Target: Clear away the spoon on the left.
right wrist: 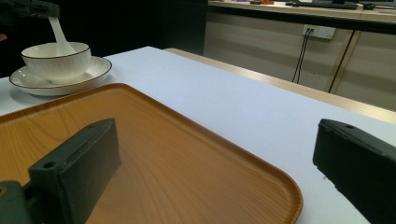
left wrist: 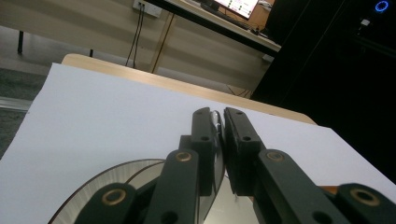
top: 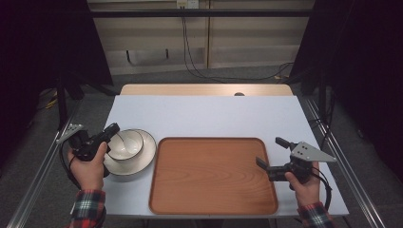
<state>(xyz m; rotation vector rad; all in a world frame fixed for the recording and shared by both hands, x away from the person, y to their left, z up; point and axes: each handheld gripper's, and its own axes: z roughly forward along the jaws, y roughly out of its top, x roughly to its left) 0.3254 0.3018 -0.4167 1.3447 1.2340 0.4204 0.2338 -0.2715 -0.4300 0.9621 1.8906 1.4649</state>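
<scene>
A person's left gripper (top: 110, 131), its jaws pinched tight on the handle of a white spoon (right wrist: 60, 33), holds the spoon with its scoop resting inside a white bowl (top: 126, 144), which sits on a plate (top: 142, 160) just left of the wooden tray (top: 214, 199). Seen from the left gripper view, a thin sliver of the handle shows between the closed jaws, with the bowl's rim just below them. The right gripper (top: 271, 154), jaws spread wide and holding nothing, hovers at the right edge of the tray, well apart from the bowl.

The likely trouble lies in that narrow grip: the handle looks smooth and glazed, and it appears to be caught near its tip, so a tilt or a quick lift could let the spoon swivel or slide out and clatter back into the bowl. Dragging it sideways rather than raising it clear could catch the scoop on the rim and shove the bowl across the plate, or tip it, since nothing steadies either one. A drop over the tray would send the spoon skidding on the slick wood, and the plate sits close enough to the tray's raised edge to be knocked against it
</scene>
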